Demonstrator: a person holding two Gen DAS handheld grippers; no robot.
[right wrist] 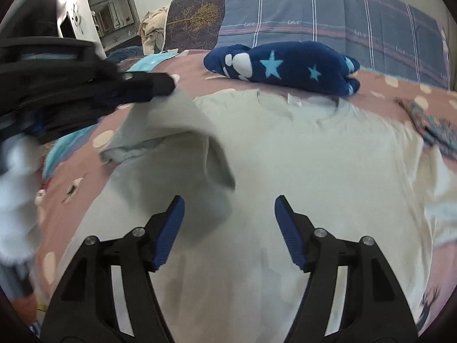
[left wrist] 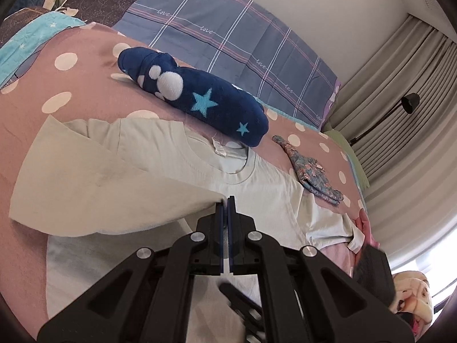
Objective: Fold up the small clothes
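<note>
A pale cream T-shirt [right wrist: 314,171] lies spread on the pink polka-dot bedspread [left wrist: 71,85], collar toward the pillows. My left gripper [left wrist: 227,200] is shut on the shirt's left side [left wrist: 114,188] and holds that flap lifted over the shirt body. In the right wrist view the left gripper [right wrist: 168,84] shows at the upper left with the lifted cloth [right wrist: 171,131] hanging from it. My right gripper [right wrist: 230,208] is open and empty, hovering over the middle of the shirt.
A navy star-print fleece garment [left wrist: 205,97] lies just beyond the collar. A floral folded piece [left wrist: 311,171] lies to the right. A plaid pillow [left wrist: 228,37] lines the headboard. Teal cloth [left wrist: 25,43] sits at far left. Curtains and a lamp [left wrist: 410,103] stand right.
</note>
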